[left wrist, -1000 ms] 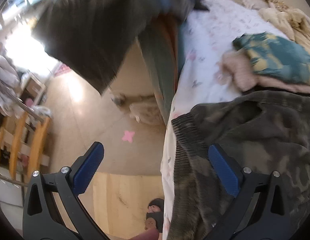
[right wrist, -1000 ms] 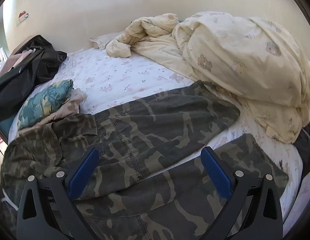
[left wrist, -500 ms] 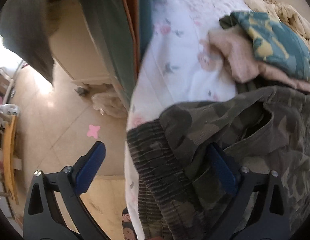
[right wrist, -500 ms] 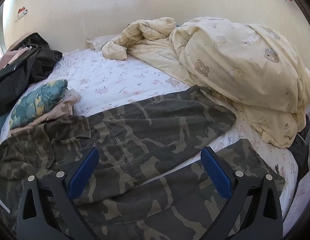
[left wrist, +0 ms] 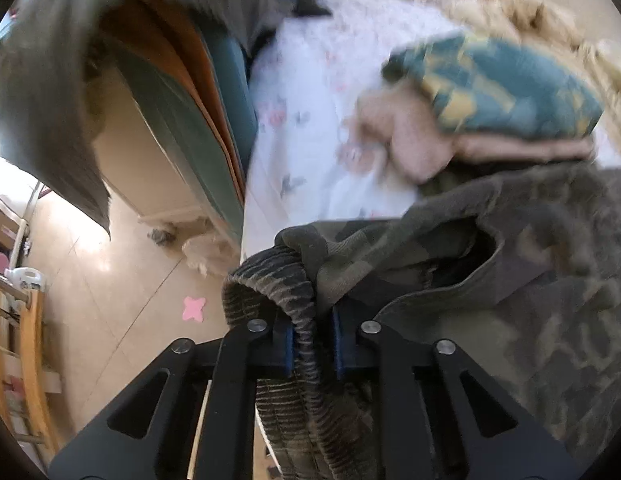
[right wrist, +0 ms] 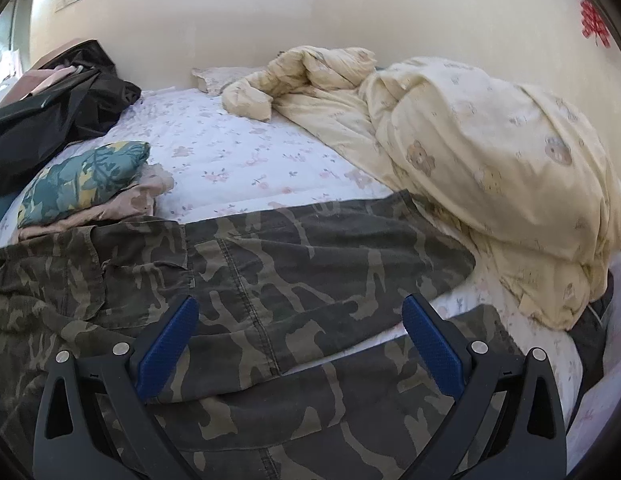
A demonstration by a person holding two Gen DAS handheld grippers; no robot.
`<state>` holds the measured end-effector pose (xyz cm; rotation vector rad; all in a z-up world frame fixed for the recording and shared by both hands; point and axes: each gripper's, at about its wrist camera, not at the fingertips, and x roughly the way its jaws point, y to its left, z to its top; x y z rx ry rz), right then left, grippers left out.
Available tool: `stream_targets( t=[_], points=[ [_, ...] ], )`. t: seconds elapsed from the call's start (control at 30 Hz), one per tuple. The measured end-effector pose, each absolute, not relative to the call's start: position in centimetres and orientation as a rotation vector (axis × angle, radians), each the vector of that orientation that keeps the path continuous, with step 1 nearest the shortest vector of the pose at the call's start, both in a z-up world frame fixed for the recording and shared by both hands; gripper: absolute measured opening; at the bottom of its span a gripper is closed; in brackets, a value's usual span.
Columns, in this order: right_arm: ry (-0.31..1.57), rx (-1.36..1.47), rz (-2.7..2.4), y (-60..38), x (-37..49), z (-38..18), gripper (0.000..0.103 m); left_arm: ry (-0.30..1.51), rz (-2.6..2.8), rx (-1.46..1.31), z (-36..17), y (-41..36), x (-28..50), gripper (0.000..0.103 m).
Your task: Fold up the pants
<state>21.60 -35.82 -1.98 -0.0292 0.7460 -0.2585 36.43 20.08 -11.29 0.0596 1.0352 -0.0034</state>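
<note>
Left wrist view is showing your left gripper (left wrist: 312, 346) pinching the ribbed elastic waistband (left wrist: 278, 280) of the camouflage pants (right wrist: 310, 264); its blue pads are pressing on the band from both sides, with only the cloth's thickness between them. That corner of the pants is sitting at the near left edge of the bed (right wrist: 238, 160), right beside the drop to the tiled floor (left wrist: 122, 288).

Your right gripper (right wrist: 296, 334) is hanging wide open over the pants with nothing between its pads, just above the upper leg. The pants are lying across the near part of the bed, waist to the left and both legs running to the right; the far leg is ending against the cream duvet (right wrist: 490, 168), and the near leg is spreading under the right gripper. A small stack of folded clothes (right wrist: 86, 184) is sitting just beyond the waist.

By my reading, you are only starting: one waist corner is gripped, and no fold is visible. Bringing one leg over the other and folding the length are both left to do.
</note>
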Motion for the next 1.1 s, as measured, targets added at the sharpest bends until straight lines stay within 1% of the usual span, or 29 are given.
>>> stream_targets(
  t=[0.13,0.2,0.4,0.6,0.67,0.73,0.8,0.87,0.93,1.0,1.1],
  points=[
    [0.73,-0.045,-0.237,-35.4,21.3,-1.5,0.103,0.931,-0.045,0.108,-7.1,19.0,34.6,0.009],
    [0.732,-0.005,-0.226,-35.9,21.3,-1.3,0.103,0.923,-0.035,0.11,-6.0,18.7,33.8,0.009],
    [0.806,0.275,-0.305,-42.4,23.0,-1.0,0.103,0.978,0.039,0.077,-7.3,18.9,33.9,0.009],
    [0.932,0.558,-0.422,-52.6,29.3,-2.7,0.103,0.997,0.059,0.055,-8.8,19.2,34.4,0.009],
    [0.987,0.55,-0.442,-55.0,32.8,-3.5,0.102,1.0,0.062,0.061,-9.2,19.2,34.7,0.009],
    [1.069,0.421,-0.503,-56.2,36.9,-4.4,0.1,1.002,0.062,0.074,-9.6,19.0,34.8,0.009],
    [1.106,0.354,-0.516,-56.8,40.3,-5.4,0.1,1.008,0.061,0.079,-9.9,19.0,34.8,0.009],
    [1.134,0.371,-0.523,-57.9,43.5,-6.8,0.095,1.013,0.056,0.087,-10.2,19.1,34.9,0.009],
    [1.154,0.42,-0.497,-58.9,46.5,-8.5,0.075,1.019,0.052,0.086,-10.5,19.3,35.0,0.01],
    [1.177,0.457,-0.498,-59.8,48.8,-10.4,0.067,1.023,0.051,0.087,-10.7,19.4,35.0,0.01],
    [1.235,0.411,-0.575,-60.6,50.9,-13.2,0.066,1.025,0.054,0.104,-11.0,19.2,35.1,0.01]
  ],
)
